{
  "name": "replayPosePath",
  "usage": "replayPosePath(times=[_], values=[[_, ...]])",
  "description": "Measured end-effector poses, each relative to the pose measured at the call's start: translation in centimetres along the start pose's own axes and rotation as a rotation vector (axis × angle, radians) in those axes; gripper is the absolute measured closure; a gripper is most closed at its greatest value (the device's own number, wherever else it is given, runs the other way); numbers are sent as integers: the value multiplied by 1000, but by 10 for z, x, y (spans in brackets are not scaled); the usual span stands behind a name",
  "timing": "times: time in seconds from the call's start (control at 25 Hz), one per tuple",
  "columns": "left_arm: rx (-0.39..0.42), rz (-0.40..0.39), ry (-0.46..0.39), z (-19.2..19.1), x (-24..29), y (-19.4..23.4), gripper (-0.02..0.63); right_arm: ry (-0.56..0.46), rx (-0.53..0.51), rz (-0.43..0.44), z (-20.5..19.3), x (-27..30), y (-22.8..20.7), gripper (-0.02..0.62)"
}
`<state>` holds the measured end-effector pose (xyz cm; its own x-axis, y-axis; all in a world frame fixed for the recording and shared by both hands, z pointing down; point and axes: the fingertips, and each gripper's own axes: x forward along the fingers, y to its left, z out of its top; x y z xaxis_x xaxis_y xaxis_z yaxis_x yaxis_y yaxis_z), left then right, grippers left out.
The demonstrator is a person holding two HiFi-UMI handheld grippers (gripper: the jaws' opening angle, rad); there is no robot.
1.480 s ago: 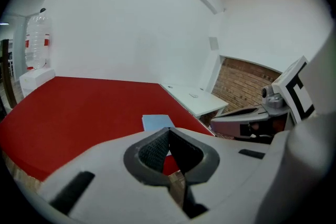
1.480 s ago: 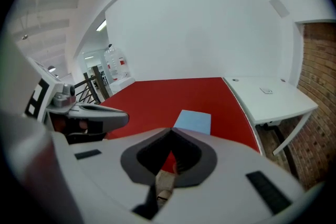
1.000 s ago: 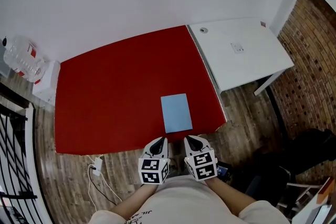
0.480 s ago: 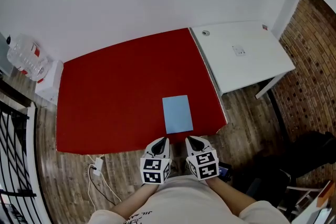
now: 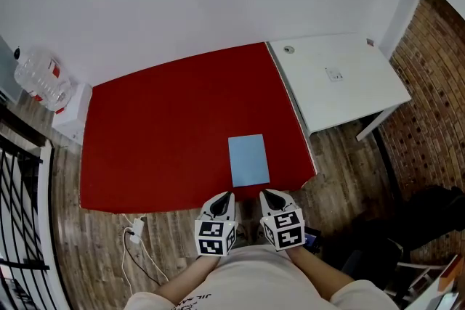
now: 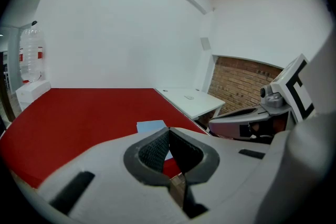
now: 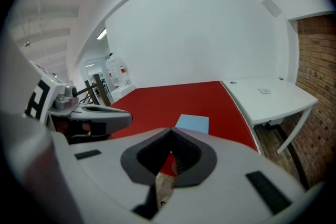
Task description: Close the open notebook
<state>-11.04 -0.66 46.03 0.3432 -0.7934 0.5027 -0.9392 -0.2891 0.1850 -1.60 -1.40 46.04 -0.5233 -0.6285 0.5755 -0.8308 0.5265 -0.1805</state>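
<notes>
A light blue notebook (image 5: 248, 160) lies closed and flat on the red table (image 5: 167, 127), near its front right corner. It also shows as a blue patch in the left gripper view (image 6: 151, 126) and the right gripper view (image 7: 192, 123). Both grippers hang side by side close to my body, short of the table's front edge. My left gripper (image 5: 227, 195) has its jaws together with nothing between them. My right gripper (image 5: 263, 193) is likewise shut and empty. Neither touches the notebook.
A white desk (image 5: 338, 76) adjoins the red table on the right. A large water bottle (image 5: 40, 80) stands on a white box at the far left. A white plug and cable (image 5: 134, 232) lie on the wooden floor. A brick wall (image 5: 436, 120) runs along the right.
Both grippers have kept still. The head camera has shifted a little, so the table and notebook sit slightly lower and further right in the picture.
</notes>
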Motion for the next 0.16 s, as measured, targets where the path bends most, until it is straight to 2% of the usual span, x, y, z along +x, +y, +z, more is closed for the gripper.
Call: replayPosePath(times=[0.16], values=[[-3, 4, 2, -1, -1, 2, 600, 1, -4, 0, 0, 0, 1, 591]])
